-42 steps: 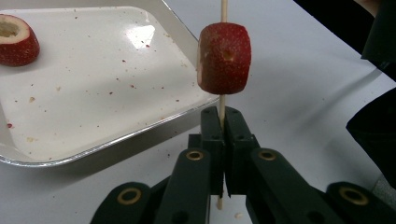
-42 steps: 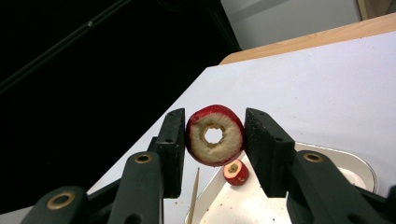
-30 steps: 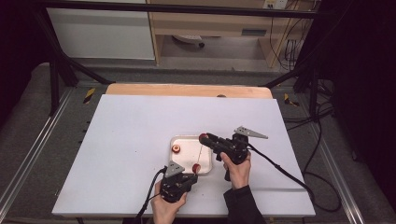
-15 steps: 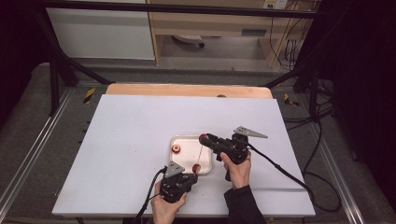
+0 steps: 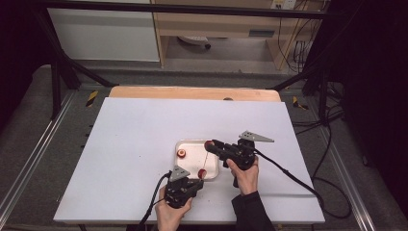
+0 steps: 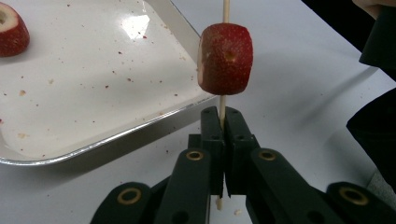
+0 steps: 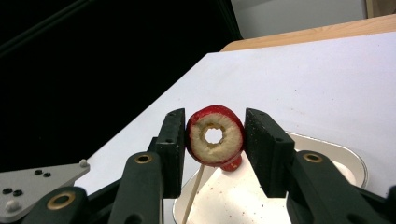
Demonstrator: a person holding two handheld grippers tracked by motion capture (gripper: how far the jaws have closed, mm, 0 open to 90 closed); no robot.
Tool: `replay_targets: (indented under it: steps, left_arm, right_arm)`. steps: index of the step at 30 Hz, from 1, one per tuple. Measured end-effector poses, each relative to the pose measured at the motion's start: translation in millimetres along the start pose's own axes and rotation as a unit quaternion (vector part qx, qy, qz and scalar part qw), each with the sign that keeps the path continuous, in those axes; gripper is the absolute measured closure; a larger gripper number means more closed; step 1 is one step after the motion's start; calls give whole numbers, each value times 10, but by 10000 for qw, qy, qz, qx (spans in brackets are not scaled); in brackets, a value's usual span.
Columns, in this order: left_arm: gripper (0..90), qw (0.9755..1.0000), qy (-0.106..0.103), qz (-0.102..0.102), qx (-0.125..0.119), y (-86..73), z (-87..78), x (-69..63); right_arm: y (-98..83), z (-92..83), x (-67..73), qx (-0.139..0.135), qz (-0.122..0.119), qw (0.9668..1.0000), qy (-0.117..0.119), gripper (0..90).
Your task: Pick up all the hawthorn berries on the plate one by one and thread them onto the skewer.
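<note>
High view showed a white desk with a small white tray near its front edge. One red fruit piece lay alone at the left side of the tray.

Down at the bottom, the left gripper sat at the tray's near edge. In the left gripper view, its fingers were pressed together around a thin wooden stick. A red cored fruit chunk was stuck on that stick, just above the fingers, over the tray's rim.

From the right side of the tray came the right gripper, held in a hand. In the right gripper view, its fingers squeezed a red ring of fruit from both sides. That ring had a round hole through its middle, and it hung above the tray. The stick rose up towards it from below.
</note>
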State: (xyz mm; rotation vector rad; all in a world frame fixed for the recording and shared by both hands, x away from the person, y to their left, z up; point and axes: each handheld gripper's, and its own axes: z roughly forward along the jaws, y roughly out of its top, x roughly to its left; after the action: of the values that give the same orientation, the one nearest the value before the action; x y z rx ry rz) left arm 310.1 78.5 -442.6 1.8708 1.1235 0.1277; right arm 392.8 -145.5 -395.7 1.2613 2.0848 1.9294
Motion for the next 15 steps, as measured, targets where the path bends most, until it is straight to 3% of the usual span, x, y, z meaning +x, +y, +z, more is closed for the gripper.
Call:
replay_targets:
  steps: [6,11,15]
  left_arm:
    - [881,9998,-123,-94,87,-3,25,-13]
    - [882,9993,-216,-296,-63,-1,27,-21]
    - [882,9990,-162,-382,-162,-13,53,-35]
  right_arm:
    - [-6,-12,-2,98,-195,9998,-29,601]
    - [-45,2,16,-18,-294,9995,-76,601]
    - [-53,0,51,-112,48,9999,-44,601]
